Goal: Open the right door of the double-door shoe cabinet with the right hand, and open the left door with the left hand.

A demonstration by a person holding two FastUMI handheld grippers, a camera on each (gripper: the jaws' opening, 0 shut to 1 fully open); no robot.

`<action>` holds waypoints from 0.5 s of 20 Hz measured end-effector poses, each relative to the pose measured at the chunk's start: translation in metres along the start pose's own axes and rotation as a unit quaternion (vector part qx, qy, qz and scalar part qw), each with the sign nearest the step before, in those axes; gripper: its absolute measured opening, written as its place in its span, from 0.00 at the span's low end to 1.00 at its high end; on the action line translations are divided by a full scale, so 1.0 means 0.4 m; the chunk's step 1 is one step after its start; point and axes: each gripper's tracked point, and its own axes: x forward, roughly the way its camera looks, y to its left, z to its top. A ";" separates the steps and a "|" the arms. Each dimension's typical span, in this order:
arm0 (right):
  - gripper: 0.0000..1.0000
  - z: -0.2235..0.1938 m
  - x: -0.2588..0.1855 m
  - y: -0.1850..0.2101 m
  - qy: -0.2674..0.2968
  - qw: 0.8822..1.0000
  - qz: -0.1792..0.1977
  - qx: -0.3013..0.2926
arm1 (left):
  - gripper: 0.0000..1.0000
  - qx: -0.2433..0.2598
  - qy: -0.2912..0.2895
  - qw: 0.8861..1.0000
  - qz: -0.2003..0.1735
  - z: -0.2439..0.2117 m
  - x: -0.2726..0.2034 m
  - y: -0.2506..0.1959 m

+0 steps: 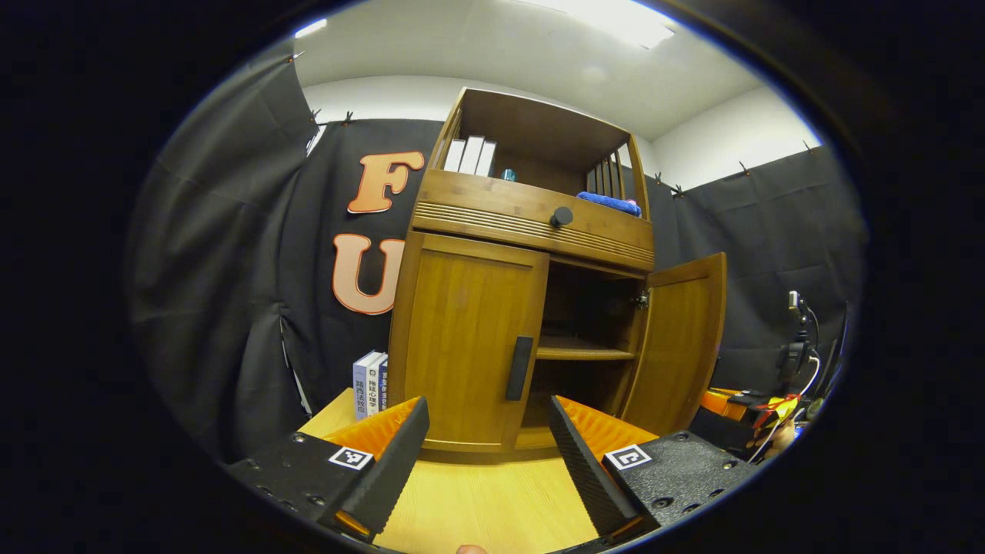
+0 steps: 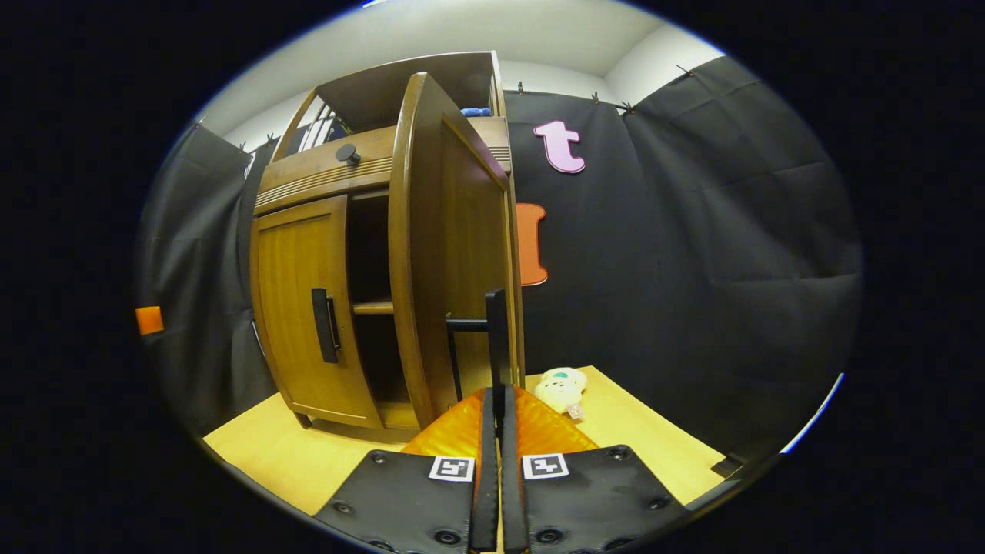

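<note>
The wooden shoe cabinet (image 1: 531,231) stands on a light wooden table. Its left door (image 1: 462,346) is closed, with a dark vertical handle (image 1: 519,368) at its inner edge. My left gripper (image 1: 486,450) is open just in front of that door, a little below the handle, touching nothing. The right door (image 1: 681,346) stands swung out, and inside a shelf (image 1: 581,352) shows. In the right gripper view that right door (image 2: 454,254) is edge-on, and my right gripper (image 2: 499,400) is shut on its dark bar handle (image 2: 497,327).
A drawer with a round knob (image 1: 561,217) sits above the doors, with books and a blue cloth (image 1: 609,202) on top. Books (image 1: 369,383) stand left of the cabinet. A small plush toy (image 2: 562,388) lies on the table behind the open door. Black cloth walls surround the table.
</note>
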 end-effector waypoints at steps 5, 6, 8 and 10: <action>0.15 0.007 -0.002 -0.040 -0.008 1.000 -0.004 -0.014 | 0.95 0.005 0.002 1.000 -0.002 -0.005 0.021 -0.040; 0.15 0.007 -0.003 -0.048 -0.009 1.000 -0.005 -0.013 | 0.95 0.006 0.004 1.000 -0.002 -0.010 0.028 -0.047; 0.15 0.012 -0.006 -0.053 -0.013 1.000 0.003 -0.008 | 0.92 0.009 0.007 1.000 -0.002 -0.015 0.039 -0.065; 0.15 0.013 0.001 -0.061 -0.016 1.000 0.009 -0.006 | 0.98 0.012 0.005 1.000 -0.001 -0.014 0.051 -0.080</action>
